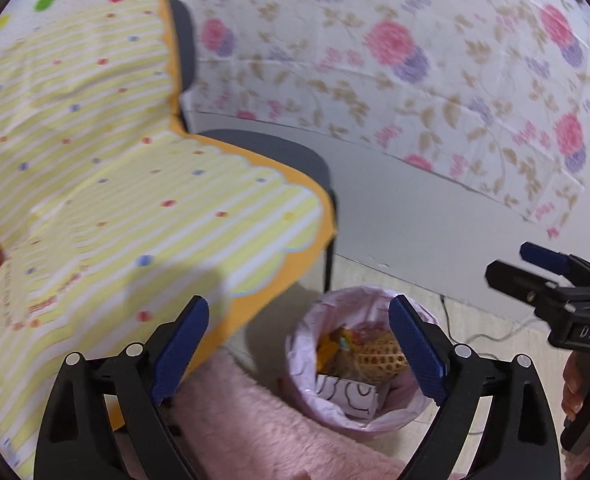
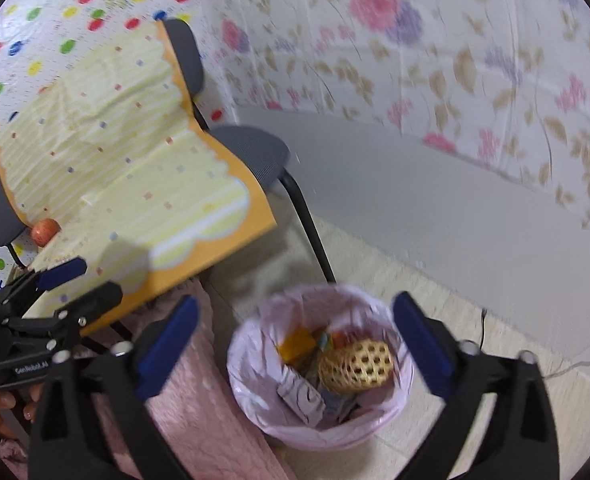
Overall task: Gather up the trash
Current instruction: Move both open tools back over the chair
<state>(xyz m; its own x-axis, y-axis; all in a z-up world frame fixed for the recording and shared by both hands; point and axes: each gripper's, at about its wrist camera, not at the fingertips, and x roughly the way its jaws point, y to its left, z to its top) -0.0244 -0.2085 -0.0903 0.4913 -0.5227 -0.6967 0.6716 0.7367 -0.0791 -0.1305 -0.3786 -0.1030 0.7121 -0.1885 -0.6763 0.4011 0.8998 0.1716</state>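
Tools (image 2: 295, 348) (both agape) above bin (image 2: 255, 420)

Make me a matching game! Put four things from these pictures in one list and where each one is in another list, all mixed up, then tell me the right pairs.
Things:
1. yellow net
2. apple
3. bin
4. striped cloth

Places:
A. on the floor beside the pink rug
B. draped over the chair
C. inside the bin
D. at the cloth's left edge

Pairs: 1-C, 2-D, 3-A, 4-B
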